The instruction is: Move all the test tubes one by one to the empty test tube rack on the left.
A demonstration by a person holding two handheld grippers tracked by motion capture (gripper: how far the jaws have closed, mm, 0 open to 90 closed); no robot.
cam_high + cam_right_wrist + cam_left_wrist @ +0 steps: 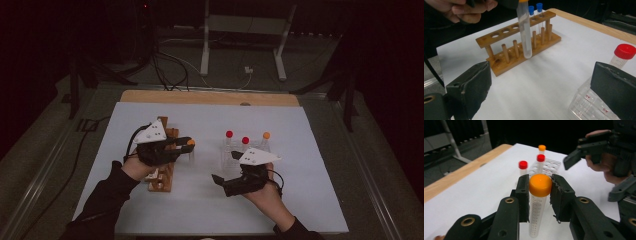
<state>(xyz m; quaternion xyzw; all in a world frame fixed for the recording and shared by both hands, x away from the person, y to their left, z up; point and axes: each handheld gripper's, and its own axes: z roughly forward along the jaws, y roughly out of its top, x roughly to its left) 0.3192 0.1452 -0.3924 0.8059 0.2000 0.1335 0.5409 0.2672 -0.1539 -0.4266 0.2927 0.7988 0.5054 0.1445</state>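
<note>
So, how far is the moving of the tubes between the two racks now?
Done: two blue-capped tubes already stand in the wooden rack.
In hand: the left claw is shut on an orange-capped tube, held upright above the table beside that rack.
Left: two red-capped tubes and one more orange-capped one wait in the clear rack. The right claw is open, holding nothing.

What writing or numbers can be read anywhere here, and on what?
"A5", or close to it: small red marks on two white labels of the clear plastic rack, right gripper view; blurred, so uncertain.
Printed scale marks run down the orange-capped tube held in the left tongs; too small to read.
Nothing readable on the wooden rack or the red-capped tube.
</note>
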